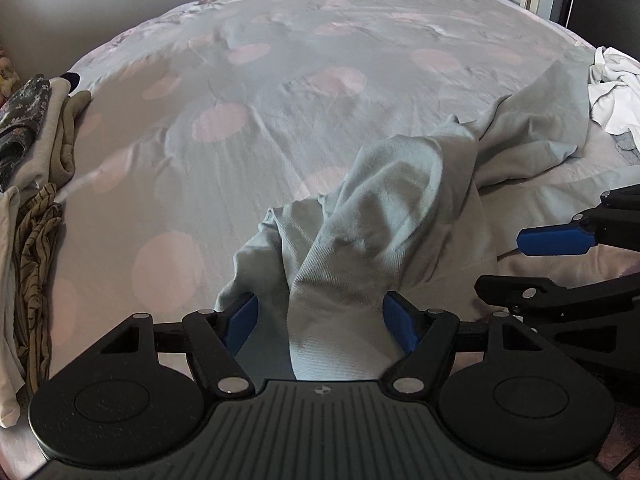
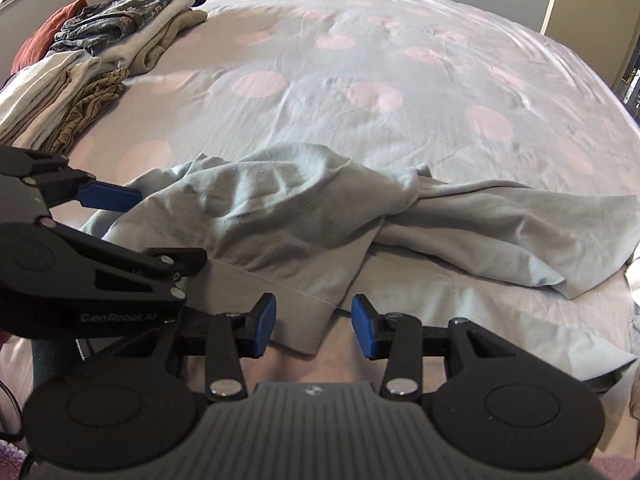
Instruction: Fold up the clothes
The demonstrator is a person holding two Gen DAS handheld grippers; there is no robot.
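Nearest the left wrist camera, the left gripper (image 1: 322,326) has its blue fingers (image 1: 241,322) spread wide, with a bunched, ribbed fold of the pale blue garment (image 1: 384,216) rising between them; the fingers flank the cloth and are not pressed onto it. Nearest the right wrist camera, the right gripper (image 2: 314,326) also has its blue fingers (image 2: 366,330) spread, and the ribbed hem corner of the garment (image 2: 280,216) lies between them, closer to the left finger. The left gripper appears at the left edge of the right wrist view (image 2: 108,220), one blue finger beside the cloth. The right gripper appears at the right edge of the left wrist view (image 1: 560,256), also spread. The garment lies crumpled on the near part of the bed (image 2: 360,60), trailing toward the right side. The bed is covered by a grey sheet with pink dots. Farther off, a stack of folded clothes (image 2: 100,52) sits at the left edge of the bed, and a white cloth (image 1: 614,92) lies crumpled at the right edge.
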